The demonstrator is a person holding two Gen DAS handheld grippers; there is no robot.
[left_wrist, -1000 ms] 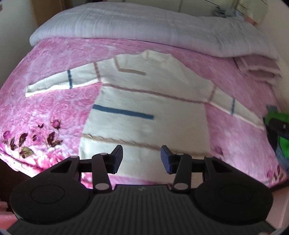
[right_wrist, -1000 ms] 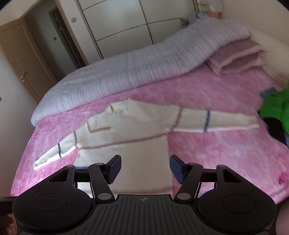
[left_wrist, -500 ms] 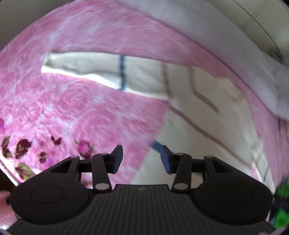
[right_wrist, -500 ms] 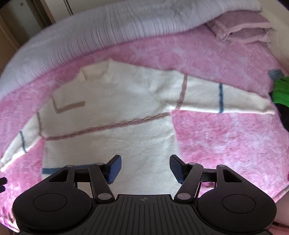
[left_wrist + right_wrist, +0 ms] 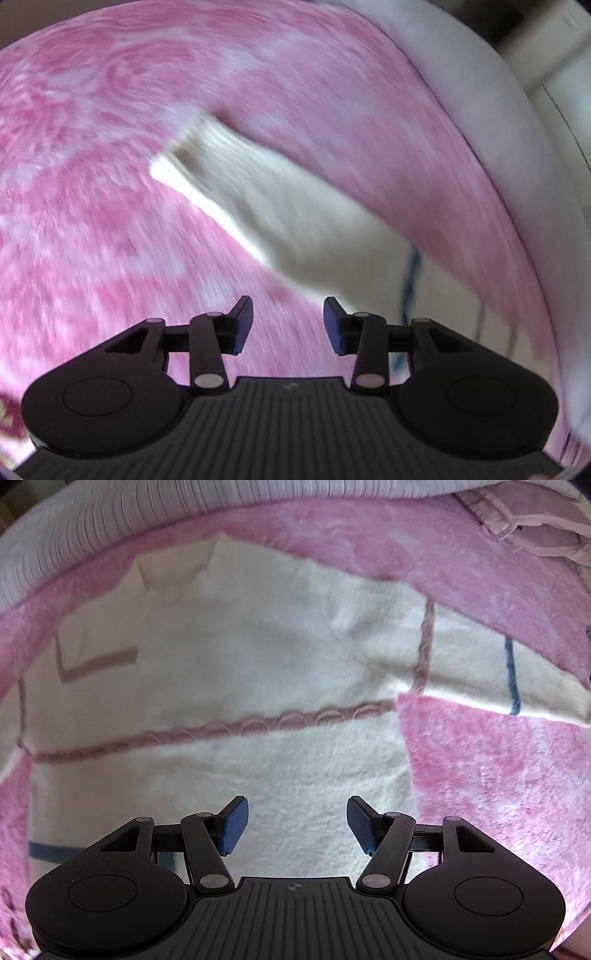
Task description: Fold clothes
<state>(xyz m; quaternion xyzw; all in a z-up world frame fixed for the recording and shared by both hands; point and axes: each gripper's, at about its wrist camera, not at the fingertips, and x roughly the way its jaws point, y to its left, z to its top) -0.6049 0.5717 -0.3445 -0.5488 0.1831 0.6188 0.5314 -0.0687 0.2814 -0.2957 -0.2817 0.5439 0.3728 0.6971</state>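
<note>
**Cream Sweater Lay Spread Flat on Pink Blanket, Both Tools Empty**

Pink plush blanket covered the bed, with a pale ribbed quilt bunched along the far edge and mauve pillows at the far right corner.

On the left, the left gripper hung over the blanket with its jaws apart and nothing between them. Ahead of it ran the sweater's left sleeve, stretched straight out, its cuff lying flat on the pink pile. That view was smeared by motion, so finer detail could not be read.

Further right, the cream sweater lay face up and fully open: collar toward the quilt, body flat, a scalloped mauve band across the chest. Its right sleeve, crossed by a blue stripe, reached out sideways. The right gripper hovered above the lower body of the garment, jaws likewise parted and gripping nothing.

As a judgement, no fold showed anywhere: both sleeves remained extended and the body single-layered. Bringing the sleeves in and doubling the body all remained to be done.
</note>
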